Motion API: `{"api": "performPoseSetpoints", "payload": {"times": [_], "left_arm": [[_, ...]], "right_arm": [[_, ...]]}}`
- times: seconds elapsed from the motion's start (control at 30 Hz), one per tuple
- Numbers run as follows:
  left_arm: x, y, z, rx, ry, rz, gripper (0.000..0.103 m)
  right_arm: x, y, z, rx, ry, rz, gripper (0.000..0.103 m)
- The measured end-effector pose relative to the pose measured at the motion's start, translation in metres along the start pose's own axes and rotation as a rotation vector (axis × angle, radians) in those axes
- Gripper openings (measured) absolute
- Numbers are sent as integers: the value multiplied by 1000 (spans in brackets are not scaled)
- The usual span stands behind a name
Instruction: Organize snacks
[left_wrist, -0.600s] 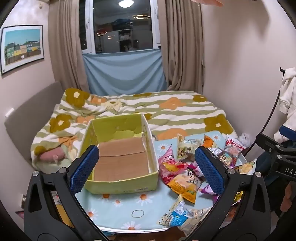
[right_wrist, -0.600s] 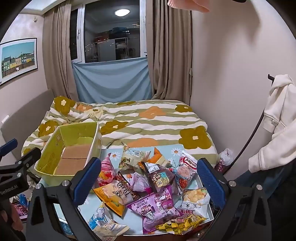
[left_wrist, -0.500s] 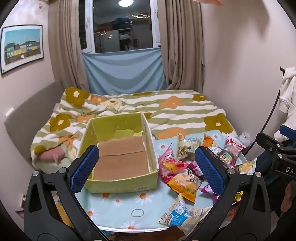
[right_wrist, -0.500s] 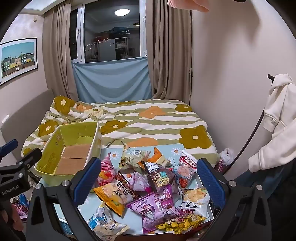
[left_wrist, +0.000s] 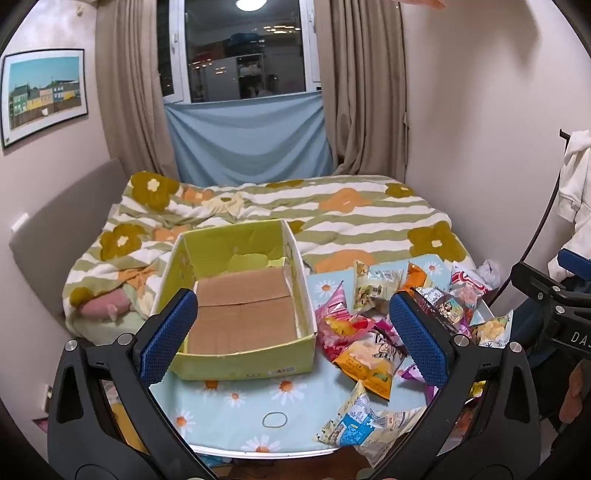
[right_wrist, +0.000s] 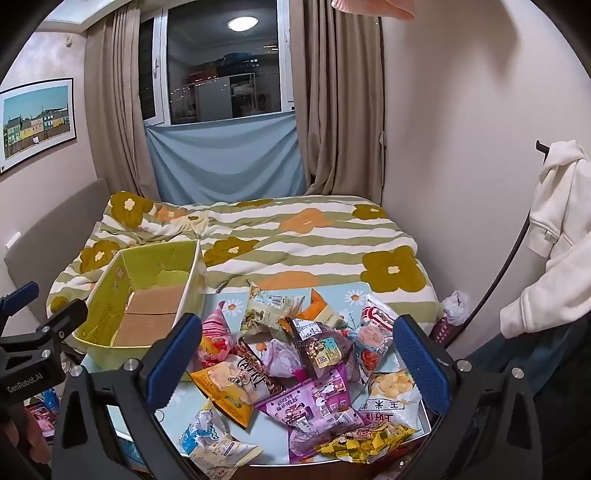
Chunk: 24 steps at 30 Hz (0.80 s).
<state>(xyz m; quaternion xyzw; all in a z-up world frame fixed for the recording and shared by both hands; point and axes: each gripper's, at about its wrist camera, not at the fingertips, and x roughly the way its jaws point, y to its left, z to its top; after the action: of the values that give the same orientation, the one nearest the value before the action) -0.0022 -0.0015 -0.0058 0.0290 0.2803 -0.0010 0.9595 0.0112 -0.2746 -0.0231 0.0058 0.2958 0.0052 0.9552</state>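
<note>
snack packets (right_wrist: 295, 362) are piled up on the right half of a small table with a daisy-print cloth (left_wrist: 236, 402), loads of them overlapping: an orange chips bag (right_wrist: 225, 384), a purple pack (right_wrist: 314, 402), a yellow one (right_wrist: 365, 439) at the near edge, and a blue-white one (left_wrist: 351, 424) closest to the cameras. at about 9 o'clock from the pile sits a yellow-green cardboard box (left_wrist: 240, 365), open top, just bare brown cardboard inside, touching nothing but the cloth as far as i can see.

left gripper (left_wrist: 293, 332) hangs over the box/pile border, blue pads spread wide, gripping nothing. right gripper (right_wrist: 297, 362) hovers above the pile, also spread wide and holding nothing.

behind the table there's a bed with a flowery striped duvet (right_wrist: 277, 236).
</note>
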Motion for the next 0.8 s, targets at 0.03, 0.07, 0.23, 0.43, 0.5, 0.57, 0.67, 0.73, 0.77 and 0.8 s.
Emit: {"api": "performPoseSetpoints", "payload": {"times": [0.03, 0.07, 0.23, 0.43, 0.5, 0.57, 0.67, 0.73, 0.77, 0.8], "left_arm": [[0, 0, 0, -1, 0, 0, 103], [1, -1, 0, 1, 1, 0, 103], [-1, -2, 0, 10, -1, -1, 103], [-2, -5, 1, 15, -3, -2, 103], [-2, -5, 1, 16, -4, -1, 103], [-3, -5, 2, 17, -6, 0, 103], [-4, -6, 2, 17, -8, 0, 103], [-4, -6, 2, 17, -8, 2, 103], [-4, -5, 3, 17, -8, 1, 103], [-4, -5, 3, 17, -8, 1, 103]], "right_arm": [[0, -1, 0, 2, 1, 1, 103], [0, -1, 0, 3, 1, 1, 103], [0, -1, 0, 4, 1, 1, 103], [0, -1, 0, 5, -1, 3, 103], [0, -1, 0, 6, 1, 5, 103], [0, -1, 0, 5, 0, 5, 103], [0, -1, 0, 7, 1, 5, 103], [-1, -1, 0, 7, 1, 6, 103], [-1, -2, 1, 8, 0, 6, 103], [-2, -1, 1, 8, 0, 6, 103]]}}
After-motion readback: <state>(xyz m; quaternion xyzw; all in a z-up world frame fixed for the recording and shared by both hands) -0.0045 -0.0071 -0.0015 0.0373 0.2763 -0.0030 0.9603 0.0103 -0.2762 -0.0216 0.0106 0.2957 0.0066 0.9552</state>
